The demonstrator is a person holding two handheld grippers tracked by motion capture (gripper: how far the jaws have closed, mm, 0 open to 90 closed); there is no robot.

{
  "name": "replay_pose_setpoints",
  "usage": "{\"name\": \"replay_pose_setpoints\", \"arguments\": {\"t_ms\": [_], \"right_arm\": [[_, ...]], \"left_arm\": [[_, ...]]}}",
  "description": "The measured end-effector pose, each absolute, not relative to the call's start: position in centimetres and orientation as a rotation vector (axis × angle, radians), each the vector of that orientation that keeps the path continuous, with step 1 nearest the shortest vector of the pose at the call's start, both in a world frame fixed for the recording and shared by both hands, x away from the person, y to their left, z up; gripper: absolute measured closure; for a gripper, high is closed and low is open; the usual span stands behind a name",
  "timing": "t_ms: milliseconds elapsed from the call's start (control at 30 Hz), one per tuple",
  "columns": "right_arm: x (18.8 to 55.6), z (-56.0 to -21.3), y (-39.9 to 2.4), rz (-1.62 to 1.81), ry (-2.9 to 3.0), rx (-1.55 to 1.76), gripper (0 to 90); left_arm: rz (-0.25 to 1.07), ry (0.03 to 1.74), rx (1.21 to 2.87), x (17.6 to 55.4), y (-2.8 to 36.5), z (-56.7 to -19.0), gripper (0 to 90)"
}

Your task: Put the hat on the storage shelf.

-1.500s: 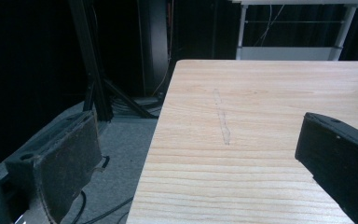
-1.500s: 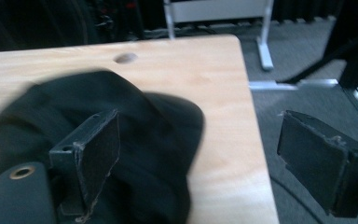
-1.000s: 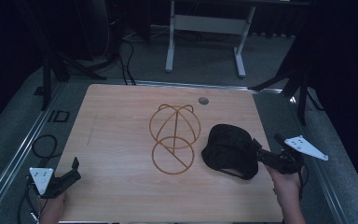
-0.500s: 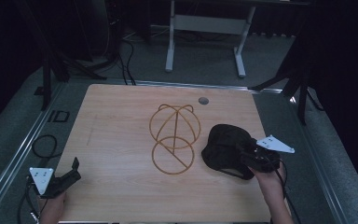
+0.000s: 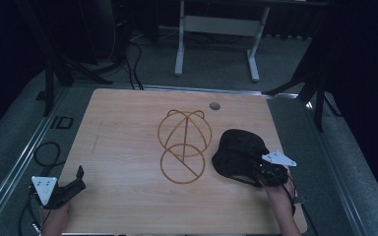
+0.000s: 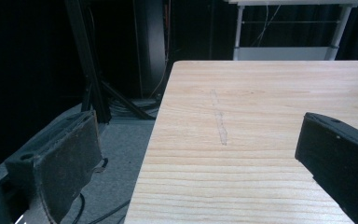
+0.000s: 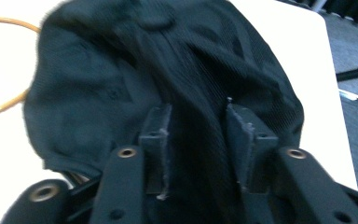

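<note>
1. right gripper [image 7: 196,140]: jaws narrowed around a fold of the black knitted fabric cap [image 5: 238,152], near right of the light wooden table [image 5: 128,128].
2. left gripper [image 6: 205,154]: jaws wide, empty, near-left edge.
3. orange wire cap frame [image 5: 183,145]: centre, beside the cap.
4. step, as judged: gripping; next calls for lifting the cap toward the frame.

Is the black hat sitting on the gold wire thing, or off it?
Off it. The black hat lies crumpled on the table beside the wire stand, and the right gripper has its jaws around a fold of it.
</note>
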State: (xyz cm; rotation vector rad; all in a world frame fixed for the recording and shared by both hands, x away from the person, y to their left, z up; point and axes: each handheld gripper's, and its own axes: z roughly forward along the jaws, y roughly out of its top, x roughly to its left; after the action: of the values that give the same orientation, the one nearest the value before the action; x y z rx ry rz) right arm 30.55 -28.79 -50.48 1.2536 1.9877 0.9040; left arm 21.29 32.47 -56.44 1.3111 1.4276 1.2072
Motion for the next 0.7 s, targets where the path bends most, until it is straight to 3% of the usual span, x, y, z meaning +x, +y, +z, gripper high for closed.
{"name": "replay_pose_setpoints", "arguments": {"t_ms": [333,700], "right_arm": [[31.0,-51.3,-29.0,0.869,1.992,1.242,87.8],[30.9,-49.2,-29.1,0.928,1.897,1.234,88.5]], "left_arm": [[1.208,1.430,1.314,21.3,32.4,-56.4,0.6],[1.206,1.433,1.313,21.3,32.5,-56.4,0.6]]}}
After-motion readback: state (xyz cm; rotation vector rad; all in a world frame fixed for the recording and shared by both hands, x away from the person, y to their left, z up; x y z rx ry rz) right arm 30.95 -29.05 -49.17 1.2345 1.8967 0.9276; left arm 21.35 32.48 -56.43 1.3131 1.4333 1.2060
